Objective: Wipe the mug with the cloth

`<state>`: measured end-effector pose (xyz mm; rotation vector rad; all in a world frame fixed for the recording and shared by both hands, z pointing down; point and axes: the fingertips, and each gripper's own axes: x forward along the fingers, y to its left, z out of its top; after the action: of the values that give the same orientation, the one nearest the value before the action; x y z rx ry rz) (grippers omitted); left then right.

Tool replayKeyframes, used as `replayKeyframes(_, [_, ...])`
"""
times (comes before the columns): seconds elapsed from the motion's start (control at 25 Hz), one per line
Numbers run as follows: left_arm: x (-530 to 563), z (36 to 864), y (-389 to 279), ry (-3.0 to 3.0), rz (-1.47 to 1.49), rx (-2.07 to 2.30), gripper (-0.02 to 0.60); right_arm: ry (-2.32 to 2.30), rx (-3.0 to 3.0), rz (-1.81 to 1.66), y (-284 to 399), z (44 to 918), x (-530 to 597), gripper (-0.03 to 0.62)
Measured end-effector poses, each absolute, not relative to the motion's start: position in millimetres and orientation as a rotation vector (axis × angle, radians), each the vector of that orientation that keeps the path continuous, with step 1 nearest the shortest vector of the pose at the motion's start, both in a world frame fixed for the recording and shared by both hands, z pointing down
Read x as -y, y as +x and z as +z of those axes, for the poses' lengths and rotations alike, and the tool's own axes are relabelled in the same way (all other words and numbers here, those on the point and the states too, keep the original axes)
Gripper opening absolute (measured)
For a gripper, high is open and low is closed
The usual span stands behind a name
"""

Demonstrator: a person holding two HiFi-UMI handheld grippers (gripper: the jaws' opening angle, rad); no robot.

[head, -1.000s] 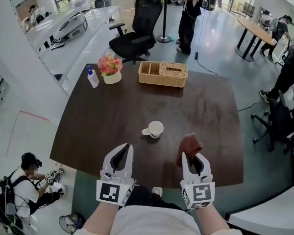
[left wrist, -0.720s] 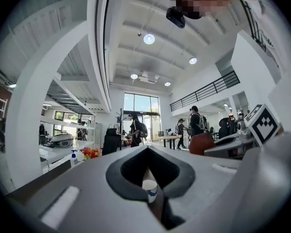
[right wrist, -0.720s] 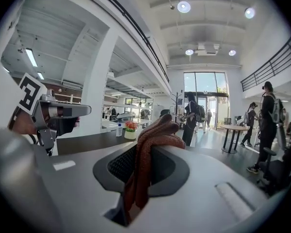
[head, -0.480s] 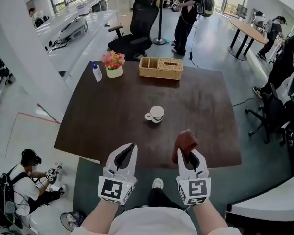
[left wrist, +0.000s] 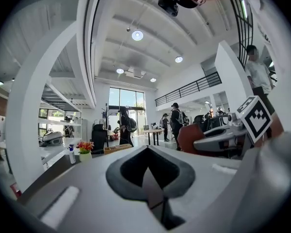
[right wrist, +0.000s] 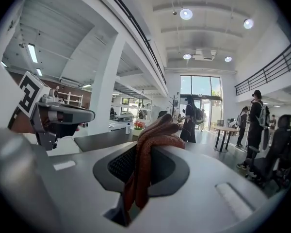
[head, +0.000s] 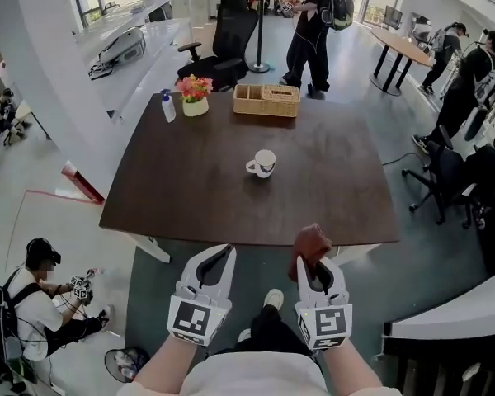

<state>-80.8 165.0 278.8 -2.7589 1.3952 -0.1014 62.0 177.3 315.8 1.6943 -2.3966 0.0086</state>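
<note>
Colours from my feed: cloth (head: 311,244) rust-brown, plain. Mug (head: 263,163) white, small dark print on its side. Table (head: 190,188) dark brown, faintly mottled. Left gripper (head: 218,256) and right gripper (head: 316,264) have pale grey shells, black inner pads and black-and-white square markers. Basket (head: 266,101) tan weave. Flowers (head: 195,86) pink and orange, white pot. Chair (head: 231,31) black.

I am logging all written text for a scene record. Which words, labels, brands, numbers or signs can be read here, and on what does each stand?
No text can be read in any view.
mug: a dark mark on its side, too small to read.
spray bottle: any label is too small to read.
left gripper and right gripper: black-and-white square markers, patterns only, no letters.
</note>
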Motion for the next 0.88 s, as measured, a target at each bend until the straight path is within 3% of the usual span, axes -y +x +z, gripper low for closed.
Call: replayKeyframes(0.88, [-243, 269, -93, -2.704, -0.115, -1.396, 0.000, 1.672, 2.417, 0.000, 55, 310, -256, 0.078])
